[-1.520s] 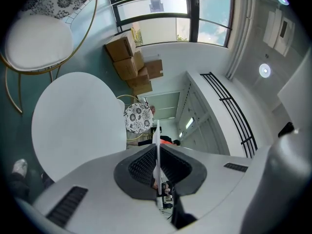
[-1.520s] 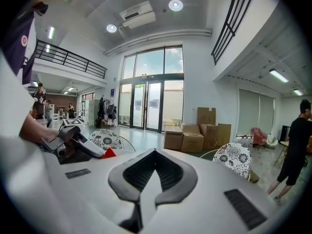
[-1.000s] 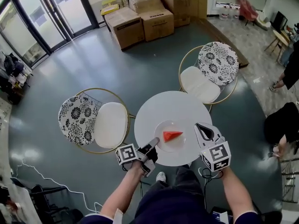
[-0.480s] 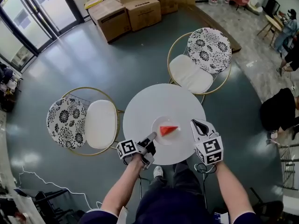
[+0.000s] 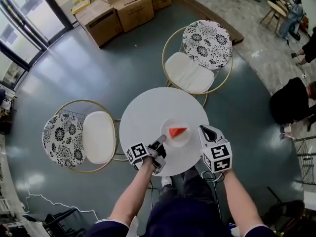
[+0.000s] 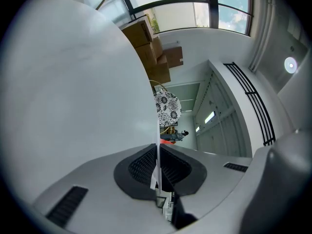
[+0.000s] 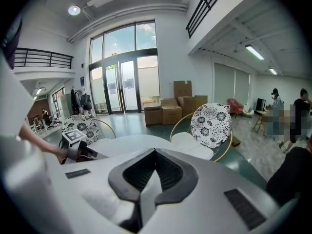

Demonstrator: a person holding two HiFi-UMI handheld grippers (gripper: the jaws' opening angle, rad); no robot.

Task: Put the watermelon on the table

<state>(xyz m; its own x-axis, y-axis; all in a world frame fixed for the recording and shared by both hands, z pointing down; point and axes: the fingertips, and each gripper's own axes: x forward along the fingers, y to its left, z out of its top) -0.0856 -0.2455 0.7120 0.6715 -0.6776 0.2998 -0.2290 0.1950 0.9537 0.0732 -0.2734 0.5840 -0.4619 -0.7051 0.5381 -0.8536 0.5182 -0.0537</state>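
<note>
Head view: the watermelon (image 5: 177, 131) slice lies on a plate (image 5: 168, 138) on the round white table (image 5: 143, 115), with the left gripper (image 5: 160, 142) at the plate's rim and the right gripper (image 5: 205, 131) just beside the plate. Left gripper view — jaws pinched on the thin plate edge. Right gripper view — jaws together, empty

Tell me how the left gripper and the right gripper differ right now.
The left gripper is shut on the rim of the plate carrying the watermelon slice; the right gripper is shut on nothing. The left gripper meets the plate's near-left edge; the right gripper sits just off its right side. Both are at the near edge of the white table.
</note>
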